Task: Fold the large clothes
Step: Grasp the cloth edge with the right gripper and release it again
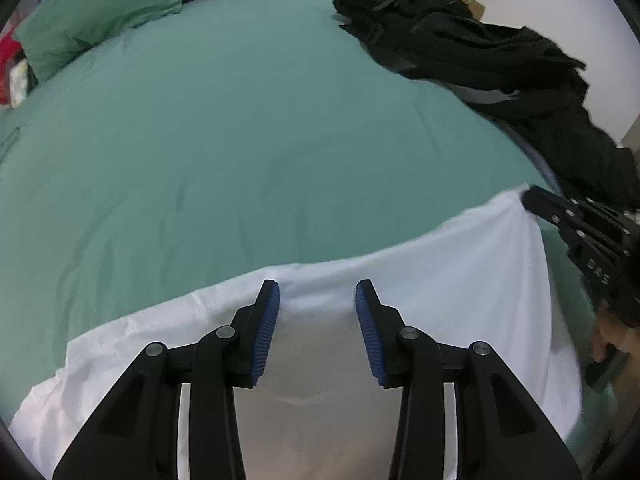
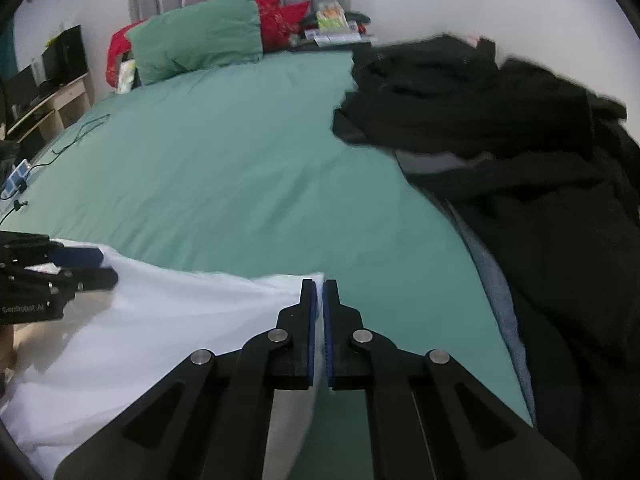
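Right gripper [image 2: 319, 292] pinched the white garment [image 1: 460, 264] corner; left gripper [image 1: 317, 296] stood spread over its edge, should clamp before lifting.

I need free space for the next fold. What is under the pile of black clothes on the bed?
The black clothes lie on the green sheet, over a grey garment and a light blue one showing at the pile's edge. Anything deeper is covered.
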`<state>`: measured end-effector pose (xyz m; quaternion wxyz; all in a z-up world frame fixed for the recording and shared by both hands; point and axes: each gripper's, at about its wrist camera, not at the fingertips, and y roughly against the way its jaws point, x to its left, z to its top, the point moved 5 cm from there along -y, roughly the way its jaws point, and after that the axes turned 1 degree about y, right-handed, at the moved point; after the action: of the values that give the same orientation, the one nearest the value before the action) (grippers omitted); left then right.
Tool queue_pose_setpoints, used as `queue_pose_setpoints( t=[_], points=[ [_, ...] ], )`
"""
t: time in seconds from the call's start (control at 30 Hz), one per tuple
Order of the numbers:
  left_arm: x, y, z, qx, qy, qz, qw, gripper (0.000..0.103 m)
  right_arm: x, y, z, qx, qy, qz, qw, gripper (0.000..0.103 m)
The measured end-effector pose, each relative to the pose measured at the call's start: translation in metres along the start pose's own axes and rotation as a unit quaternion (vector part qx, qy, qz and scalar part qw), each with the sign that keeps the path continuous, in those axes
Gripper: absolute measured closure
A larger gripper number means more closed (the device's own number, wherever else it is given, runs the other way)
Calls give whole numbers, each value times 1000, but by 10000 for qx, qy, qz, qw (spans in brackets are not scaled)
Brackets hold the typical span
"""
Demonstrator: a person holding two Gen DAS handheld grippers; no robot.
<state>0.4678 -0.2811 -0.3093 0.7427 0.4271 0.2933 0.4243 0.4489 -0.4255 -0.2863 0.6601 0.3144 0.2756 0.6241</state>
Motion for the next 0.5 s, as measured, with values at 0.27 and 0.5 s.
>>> queue_pose_setpoints(
  t=[0.27, 0.5],
  points=[
    [3, 5, -17, 130, 31, 349, 9993, 61, -17, -10, -11, 483, -423, 30, 9979, 99],
    [2, 32, -7, -106, 358, -448, 9983, 61, -11, 9, 4, -39, -464, 75, 9989, 85]
  ],
)
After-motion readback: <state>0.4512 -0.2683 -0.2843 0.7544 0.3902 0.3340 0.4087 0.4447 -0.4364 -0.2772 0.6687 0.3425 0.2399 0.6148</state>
